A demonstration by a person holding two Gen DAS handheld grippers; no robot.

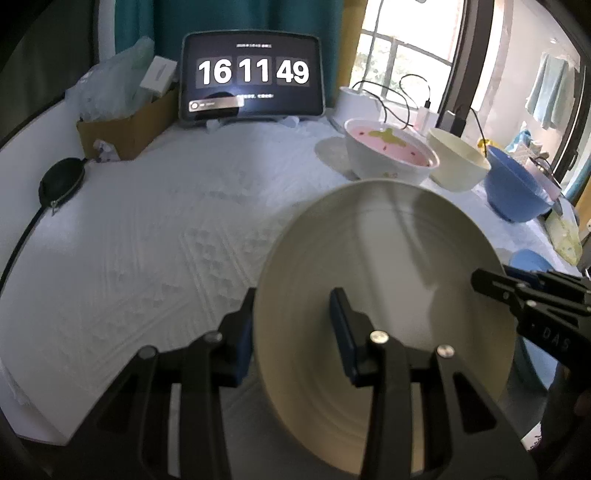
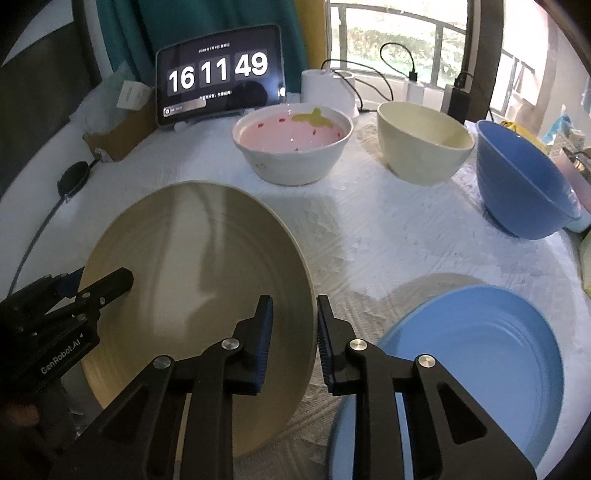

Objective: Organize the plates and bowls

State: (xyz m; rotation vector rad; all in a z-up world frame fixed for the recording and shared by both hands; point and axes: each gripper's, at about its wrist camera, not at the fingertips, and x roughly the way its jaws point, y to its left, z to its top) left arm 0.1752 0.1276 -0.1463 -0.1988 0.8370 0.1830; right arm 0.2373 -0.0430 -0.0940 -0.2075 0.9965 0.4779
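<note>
White textured tablecloth [image 2: 388, 236] beside window [image 2: 399, 33]

Window backlight, fisheye warp, soft blur

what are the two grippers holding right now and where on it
Both straddle the rim of the beige plate: the left gripper at its left edge, the right gripper at its right edge. Left pads look clamped; whether the right's pads press yet can't be told.

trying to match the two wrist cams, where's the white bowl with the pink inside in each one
Left wrist view: the white ceramic bowl with a pink inside sits upper right of centre, behind the beige plate.
Right wrist view: the same bowl sits upper centre.
Shared landmark: the black tablet clock stands left of it in both.
</note>
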